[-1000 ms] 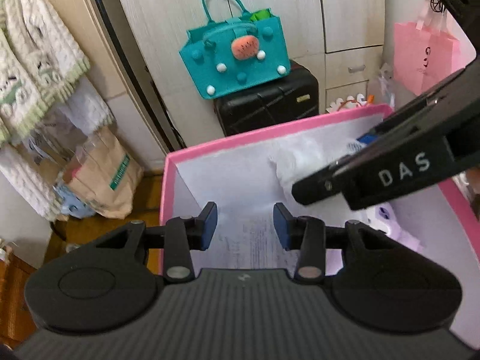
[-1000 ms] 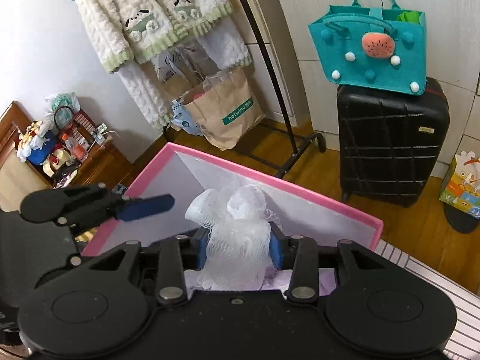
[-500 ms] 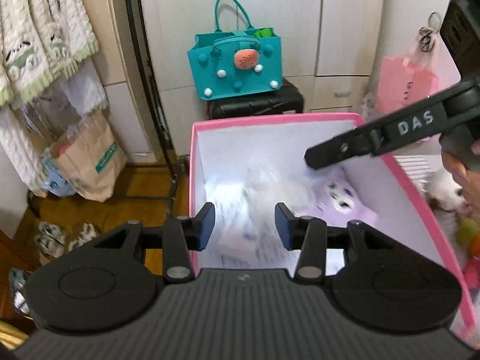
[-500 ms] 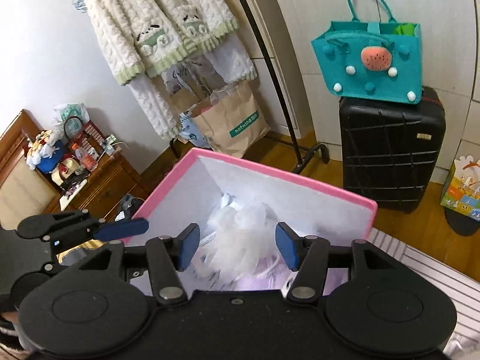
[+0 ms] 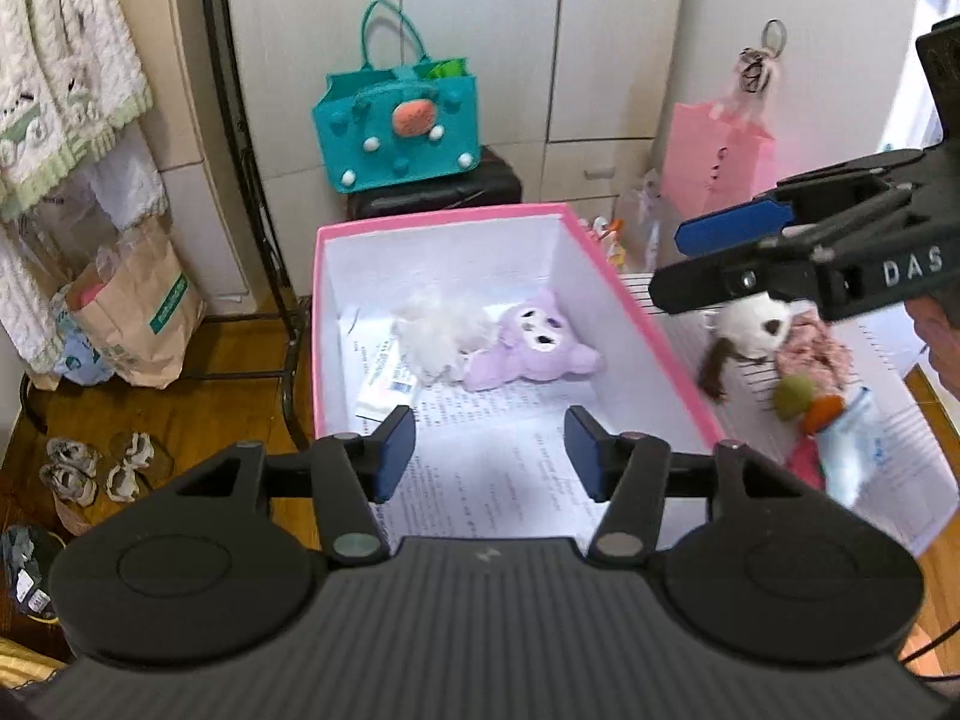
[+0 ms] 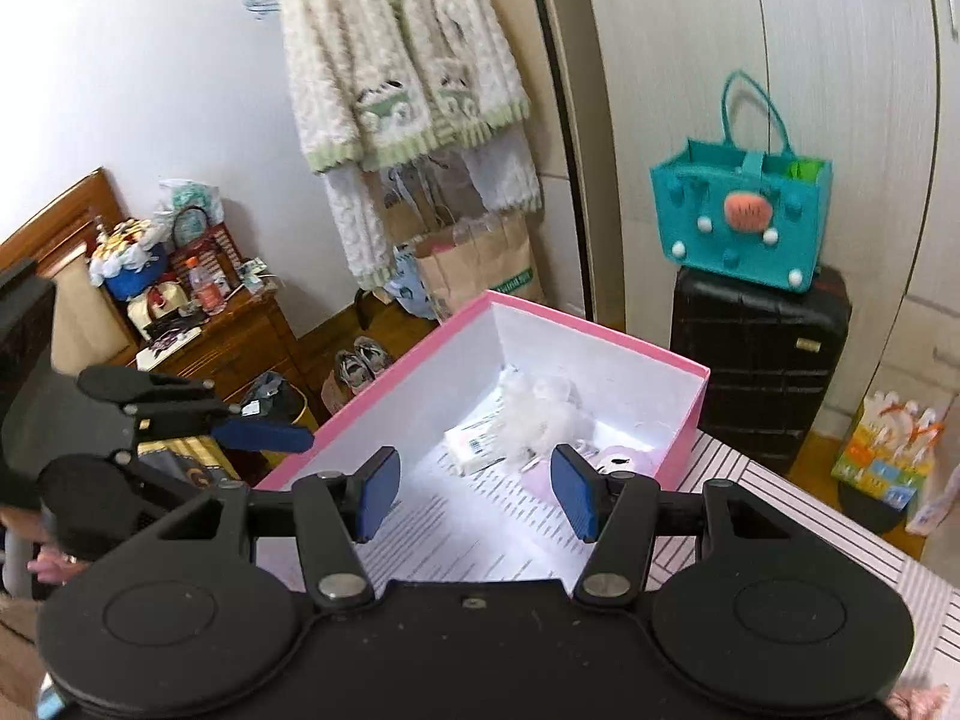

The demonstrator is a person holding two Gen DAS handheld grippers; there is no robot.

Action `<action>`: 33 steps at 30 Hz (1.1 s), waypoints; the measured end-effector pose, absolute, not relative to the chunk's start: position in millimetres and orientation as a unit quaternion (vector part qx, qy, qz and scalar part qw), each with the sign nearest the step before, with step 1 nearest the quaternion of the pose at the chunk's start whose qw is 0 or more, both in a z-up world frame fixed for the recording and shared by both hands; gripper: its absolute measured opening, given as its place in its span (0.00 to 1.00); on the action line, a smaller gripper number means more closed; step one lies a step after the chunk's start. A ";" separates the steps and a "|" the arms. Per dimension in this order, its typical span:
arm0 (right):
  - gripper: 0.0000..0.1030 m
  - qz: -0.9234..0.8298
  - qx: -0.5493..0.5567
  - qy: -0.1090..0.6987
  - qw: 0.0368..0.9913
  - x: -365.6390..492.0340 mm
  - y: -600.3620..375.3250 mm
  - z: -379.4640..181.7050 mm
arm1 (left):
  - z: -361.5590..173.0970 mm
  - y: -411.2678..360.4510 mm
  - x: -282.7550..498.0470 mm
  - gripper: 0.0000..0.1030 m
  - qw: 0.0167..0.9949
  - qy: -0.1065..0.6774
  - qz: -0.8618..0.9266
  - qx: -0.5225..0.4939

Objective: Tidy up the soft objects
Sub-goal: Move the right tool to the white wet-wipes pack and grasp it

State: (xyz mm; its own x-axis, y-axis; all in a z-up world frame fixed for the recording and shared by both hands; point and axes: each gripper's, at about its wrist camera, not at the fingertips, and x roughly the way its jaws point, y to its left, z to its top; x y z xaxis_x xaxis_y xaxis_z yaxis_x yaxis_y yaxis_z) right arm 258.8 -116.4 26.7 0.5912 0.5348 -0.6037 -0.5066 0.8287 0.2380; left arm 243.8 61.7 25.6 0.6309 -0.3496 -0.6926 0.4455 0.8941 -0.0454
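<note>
- Inspecting the pink box (image 5: 636, 324), two soft items were found already lying inside on its printed paper lining: a white mesh puff (image 5: 441, 333) and, touching it, a purple plush toy (image 5: 534, 348). A small flat packet (image 5: 384, 390) lay beside the puff.
- Remaining soft items lay outside the box, on the striped table (image 5: 690, 324) to its right: a black-and-white panda plush (image 5: 747, 327), a pink crinkled fabric piece (image 5: 819, 354), a green ball (image 5: 792, 396) and an orange piece (image 5: 825, 411), crowded together and partly overlapping.
- The left claw (image 5: 489, 462) hung above the near end of the box, its jaws apart with nothing between them; they had just been opening further.
- The right claw (image 6: 474, 495) likewise stood parted and empty over the box, having widened within the past second; the mesh puff lay clear of its pads, down in the box.
- Handling judgement: all these items appeared light and compressible. The panda plush would likely deform under the pads, so a grip across its rounded body or head seemed safer than on the thin dark limb, which could slip or dangle.
- The fabric piece looked limp; pinching a bunched fold near its middle would probably carry it whole.
- The ball could squirt out of a shallow pinch; a centred hold was advised.
- Risk noted: neighbouring items could be dragged along because they lay pressed together.
</note>
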 end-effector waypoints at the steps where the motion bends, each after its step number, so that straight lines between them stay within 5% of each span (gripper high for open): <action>1: 0.60 0.293 0.016 0.341 0.893 250.0 -117.2 30.1 | 28.7 60.5 237.4 0.57 0.900 0.367 -0.224 0.068; 8: 0.61 0.298 -0.006 0.323 0.898 193.1 -119.6 47.8 | 46.4 53.3 194.6 0.70 0.892 0.373 -0.243 0.077; 19: 0.81 0.291 -0.026 0.291 0.911 119.5 -130.4 56.7 | 58.3 41.3 129.4 0.91 0.900 0.330 -0.264 0.110; 33: 0.90 0.262 -0.039 0.264 0.928 35.2 -156.2 27.9 | 38.3 15.2 91.0 0.93 0.883 0.326 -0.313 0.129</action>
